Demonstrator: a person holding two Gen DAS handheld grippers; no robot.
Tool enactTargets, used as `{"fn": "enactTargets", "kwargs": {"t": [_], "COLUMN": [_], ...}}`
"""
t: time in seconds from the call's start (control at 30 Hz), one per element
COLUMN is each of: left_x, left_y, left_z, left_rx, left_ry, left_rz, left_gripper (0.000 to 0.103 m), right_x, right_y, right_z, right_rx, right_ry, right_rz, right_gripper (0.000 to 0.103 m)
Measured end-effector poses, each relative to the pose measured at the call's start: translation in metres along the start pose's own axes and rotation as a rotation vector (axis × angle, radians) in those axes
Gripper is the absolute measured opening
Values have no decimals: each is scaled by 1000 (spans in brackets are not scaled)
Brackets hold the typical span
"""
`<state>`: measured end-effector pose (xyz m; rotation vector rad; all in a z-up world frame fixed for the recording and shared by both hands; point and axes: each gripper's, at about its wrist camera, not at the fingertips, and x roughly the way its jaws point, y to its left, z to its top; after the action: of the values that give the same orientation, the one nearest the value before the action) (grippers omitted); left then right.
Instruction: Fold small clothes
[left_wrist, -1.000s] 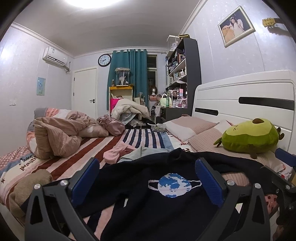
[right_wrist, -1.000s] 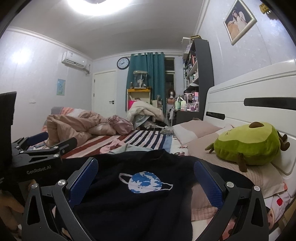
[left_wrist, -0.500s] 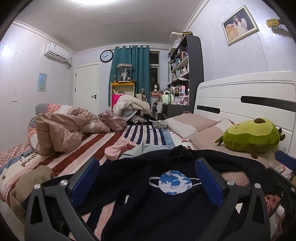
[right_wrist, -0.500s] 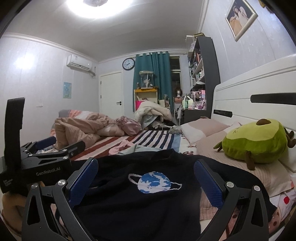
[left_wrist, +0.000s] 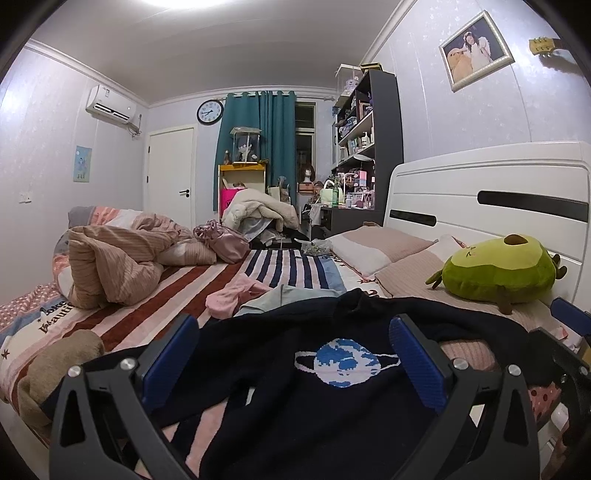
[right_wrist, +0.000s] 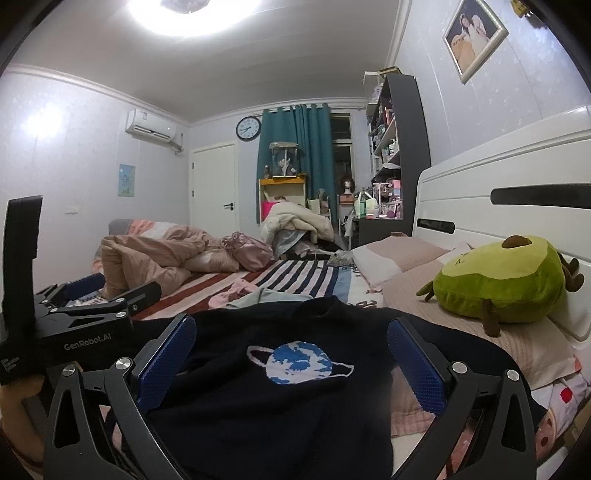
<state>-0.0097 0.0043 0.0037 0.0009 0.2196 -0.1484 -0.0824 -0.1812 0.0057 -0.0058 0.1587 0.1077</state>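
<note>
A dark navy sweater (left_wrist: 280, 387) with a blue planet design lies spread on the striped bed, also seen in the right wrist view (right_wrist: 258, 387). My left gripper (left_wrist: 291, 354) is open and empty just above its near part. My right gripper (right_wrist: 291, 354) is open and empty over the sweater. The left gripper also shows at the left of the right wrist view (right_wrist: 99, 295), open. Beyond the sweater lie a pale blue garment (left_wrist: 284, 299) and a pink garment (left_wrist: 232, 295).
A green avocado plush (left_wrist: 498, 273) lies on the pillows (left_wrist: 376, 247) by the white headboard (left_wrist: 480, 192). A rumpled pink duvet (left_wrist: 118, 258) is at the far left. A brown garment (left_wrist: 55, 362) lies at the bed's near left edge.
Both grippers have tilted up a little, so the sweater sits lower in both views. The right view has shifted right relative to the sweater. Both stay open.
</note>
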Motion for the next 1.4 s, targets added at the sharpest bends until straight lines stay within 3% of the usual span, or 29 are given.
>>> {"fn": "enactTargets", "kwargs": {"t": [0.83, 0.97, 1.1, 1.2, 1.27, 1.4], "left_x": [-5, 1, -1, -2, -1, 4], "left_y": [25, 63, 140, 188, 218, 245], "left_z": [-4, -15, -38, -61, -80, -110], "left_rx": [-42, -78, -176, -223, -242, -281], "left_ry": [1, 20, 31, 54, 100, 176], "left_rz": [-3, 67, 274, 373, 414, 403], "left_gripper": [102, 102, 102, 101, 83, 66], "right_x": [-1, 6, 19, 37, 54, 83], "right_y": [-1, 0, 10, 19, 23, 25], "right_z": [-3, -7, -13, -27, -43, -70], "right_rx": [-24, -37, -61, -118, -133, -131], "right_ry": [13, 47, 89, 128, 180, 278], "right_rz": [-8, -18, -23, -30, -28, -21], "right_gripper": [103, 103, 103, 103, 103, 103]}}
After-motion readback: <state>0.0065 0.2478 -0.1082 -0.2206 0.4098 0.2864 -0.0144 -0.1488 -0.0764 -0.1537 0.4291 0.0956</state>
